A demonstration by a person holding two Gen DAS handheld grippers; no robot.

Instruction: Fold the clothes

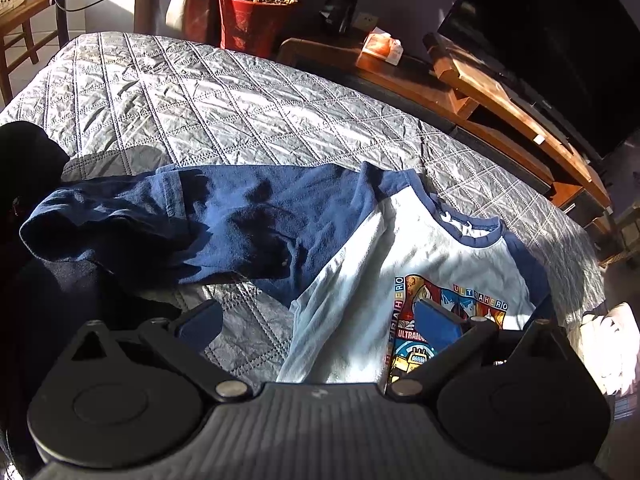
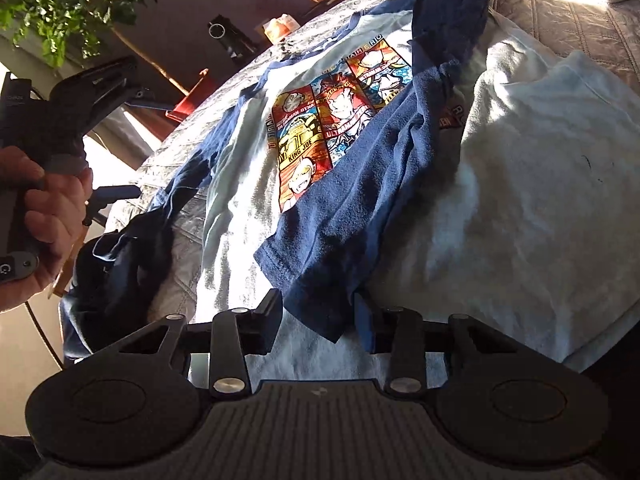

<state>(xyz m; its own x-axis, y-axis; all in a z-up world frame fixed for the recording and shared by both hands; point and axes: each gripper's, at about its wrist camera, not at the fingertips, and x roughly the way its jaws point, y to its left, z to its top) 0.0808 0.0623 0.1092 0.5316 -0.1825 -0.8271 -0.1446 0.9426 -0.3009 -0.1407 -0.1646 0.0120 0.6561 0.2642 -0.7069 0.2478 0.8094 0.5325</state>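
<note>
- The shirt (image 2: pixel 240 184) is lying spread on the quilted bed cover (image 1: pixel 208 100), print facing up, with one blue sleeve (image 2: pixel 360 184) folded across its front.
- The right gripper (image 2: pixel 318 322) is hovering with fingers apart around that sleeve's cuff edge, not pinching it.
- The left gripper (image 1: pixel 318 322) is hanging wide open above the shirt, gripping nothing.

Shirt (image 1: pixel 400 240) on quilt (image 1: pixel 240 112) (1 sleeve (image 2: pixel 340 208) across chest)
</note>
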